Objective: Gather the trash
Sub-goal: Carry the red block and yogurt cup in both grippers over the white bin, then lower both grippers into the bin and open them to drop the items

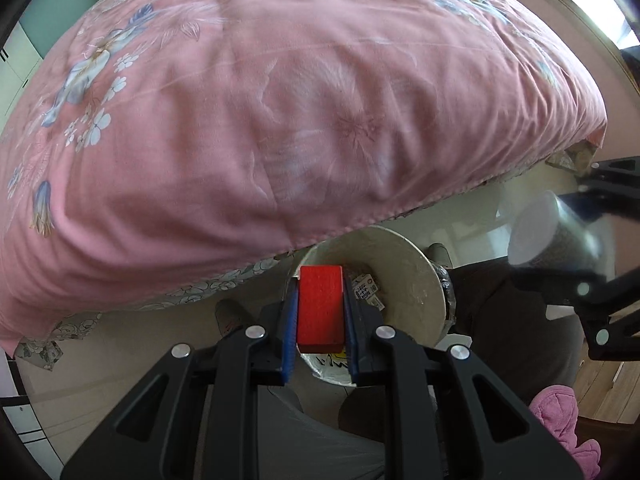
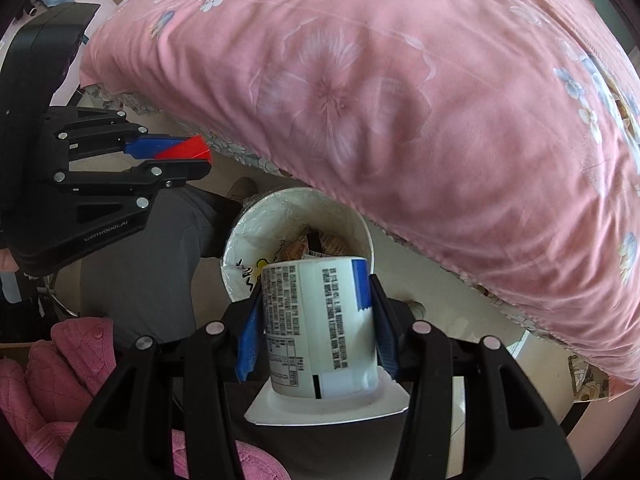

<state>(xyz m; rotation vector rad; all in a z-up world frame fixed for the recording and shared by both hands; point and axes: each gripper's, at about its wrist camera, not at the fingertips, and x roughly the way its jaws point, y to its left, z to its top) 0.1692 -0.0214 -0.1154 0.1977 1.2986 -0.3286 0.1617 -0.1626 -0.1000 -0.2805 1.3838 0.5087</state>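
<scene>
My left gripper (image 1: 321,280) is shut on a red rectangular block (image 1: 321,308) and holds it over the white lined trash bin (image 1: 404,272) on the floor. The same gripper and red block (image 2: 188,150) show at the left of the right wrist view. My right gripper (image 2: 316,292) is shut on a white yogurt cup (image 2: 320,328) with printed text and a blue label, held above the trash bin (image 2: 256,232), which holds wrappers. The cup (image 1: 540,236) also shows at the right of the left wrist view, blurred.
A bed with a pink floral quilt (image 1: 280,100) overhangs right beside the bin and fills the upper half of both views (image 2: 400,100). A person's grey trousers (image 2: 140,272) and pink padded cloth (image 2: 60,380) lie below. The floor is pale tile.
</scene>
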